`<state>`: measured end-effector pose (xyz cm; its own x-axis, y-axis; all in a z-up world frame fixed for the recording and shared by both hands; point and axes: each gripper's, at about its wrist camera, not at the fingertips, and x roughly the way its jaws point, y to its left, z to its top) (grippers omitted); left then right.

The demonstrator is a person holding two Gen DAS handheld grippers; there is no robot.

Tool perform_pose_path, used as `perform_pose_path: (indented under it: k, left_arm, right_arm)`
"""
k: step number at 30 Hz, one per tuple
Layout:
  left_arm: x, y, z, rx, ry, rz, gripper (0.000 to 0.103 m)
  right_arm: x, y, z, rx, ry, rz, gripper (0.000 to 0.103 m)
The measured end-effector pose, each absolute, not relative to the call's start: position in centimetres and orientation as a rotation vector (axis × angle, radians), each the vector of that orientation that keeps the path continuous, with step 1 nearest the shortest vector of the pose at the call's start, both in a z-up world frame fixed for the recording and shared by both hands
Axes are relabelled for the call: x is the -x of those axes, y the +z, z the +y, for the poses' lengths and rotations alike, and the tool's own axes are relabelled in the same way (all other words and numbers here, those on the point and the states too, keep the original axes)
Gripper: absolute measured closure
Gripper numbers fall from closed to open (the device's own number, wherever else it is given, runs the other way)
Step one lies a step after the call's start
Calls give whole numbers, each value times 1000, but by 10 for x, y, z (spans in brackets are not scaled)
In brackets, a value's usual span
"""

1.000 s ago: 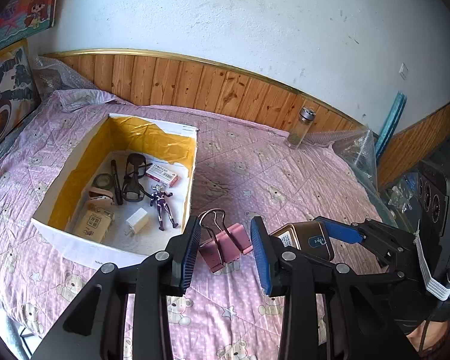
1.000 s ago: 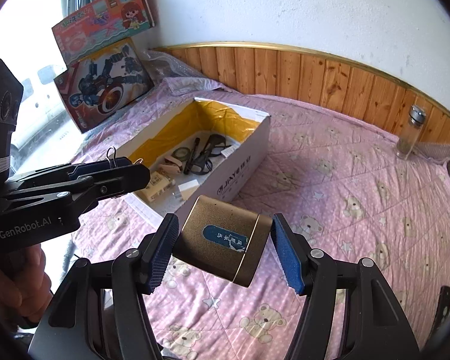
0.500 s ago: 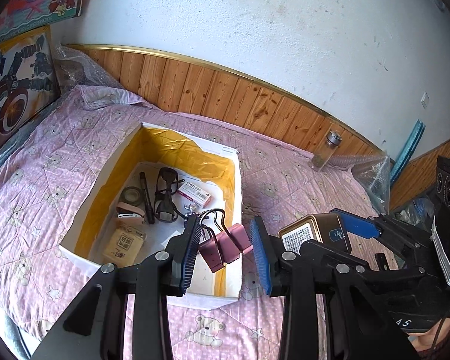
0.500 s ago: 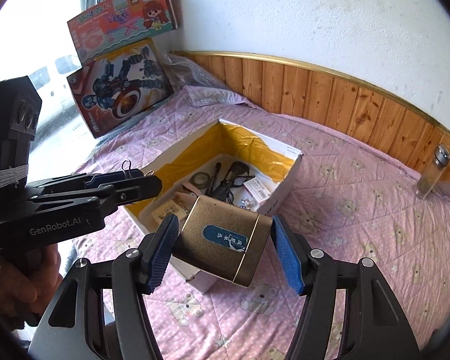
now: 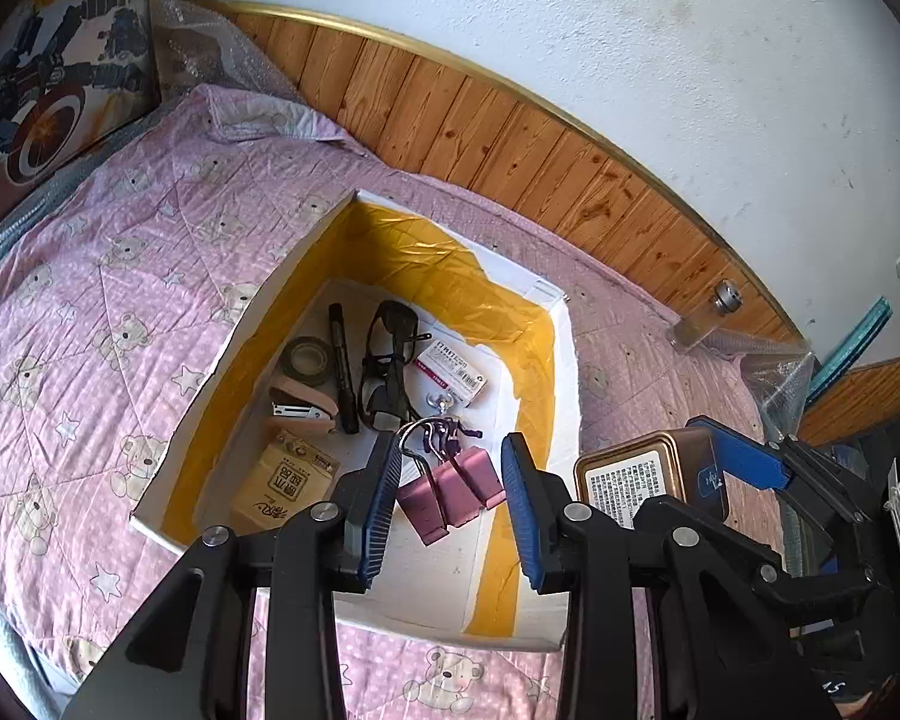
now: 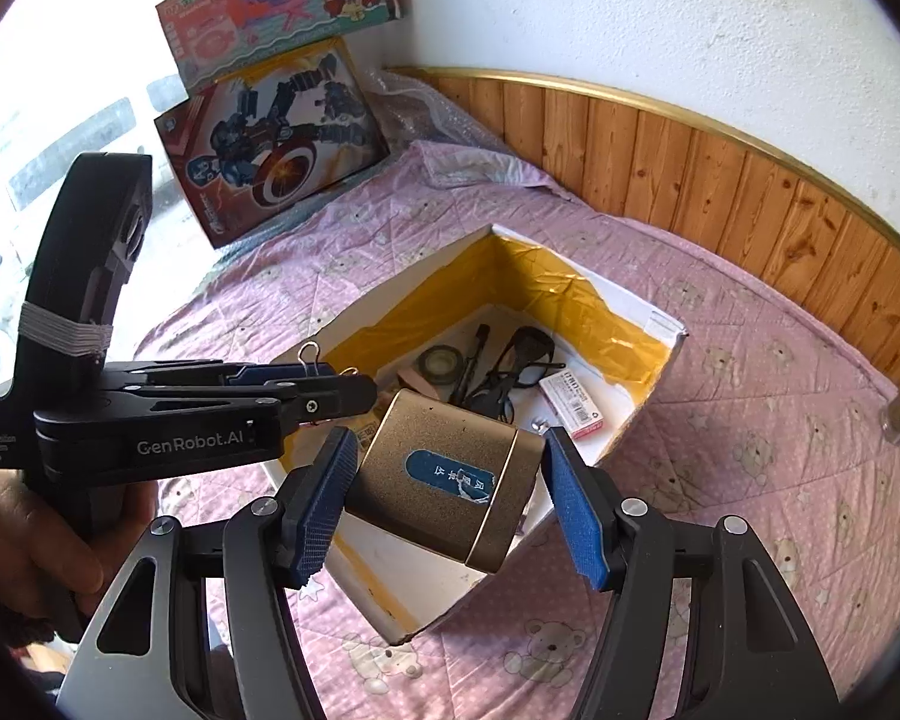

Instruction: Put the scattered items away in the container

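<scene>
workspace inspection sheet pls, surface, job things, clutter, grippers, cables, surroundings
surface: pink bear-print quilt.
job's things: white cardboard box with yellow lining holds black glasses, tape roll, stapler.
clutter: clear glass jar by the wall.
grippers: left gripper shut on pink binder clip; right gripper shut on gold tin, both above the box.
cables: nothing seen.
surroundings: wood panelling, toy boxes.

We see the box (image 5: 561, 360) on the bed (image 5: 90, 276) just ahead of both grippers. Inside lie glasses (image 5: 387, 360), tape (image 5: 309, 357) and a stapler (image 5: 300, 408); a bottle (image 5: 705, 321) stands far right.
</scene>
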<state>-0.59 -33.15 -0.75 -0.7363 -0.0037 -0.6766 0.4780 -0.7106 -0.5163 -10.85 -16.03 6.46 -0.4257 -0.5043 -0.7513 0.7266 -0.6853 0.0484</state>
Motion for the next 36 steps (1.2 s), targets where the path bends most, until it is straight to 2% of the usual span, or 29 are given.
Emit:
perform_pose_path:
  k: [15, 16, 17, 18, 19, 23, 29, 36]
  left_arm:
    - [43, -65, -359, -1276, -2373, 1164, 66]
    - [45, -67, -360, -1295, -2361, 1157, 65]
    - [46, -70, -361, -1320, -2347, 1153, 56]
    - [47, -73, -363, -1346, -2329, 1152, 41]
    - [47, -75, -365, -1356, -2314, 1153, 34]
    - [42, -72, -372, -1351, -2333, 1159, 32]
    - [32, -61, -375, -1335, -2343, 1057, 32]
    - [18, -37, -343, -1336, -2386, 739, 32]
  right_arm:
    - [126, 13, -200, -1079, -1907, 583, 36]
    - [127, 11, -201, -1083, -1908, 600, 36]
    - [128, 9, -201, -1085, -1916, 614, 36]
    - [129, 8, -200, -1093, -1920, 620, 36]
    - [131, 8, -198, -1102, -1923, 615, 36]
    - [142, 12, -186, -1133, -1953, 562, 36]
    - [146, 15, -178, -1169, -1951, 544, 36]
    - [129, 13, -182, -1170, -1969, 672, 36]
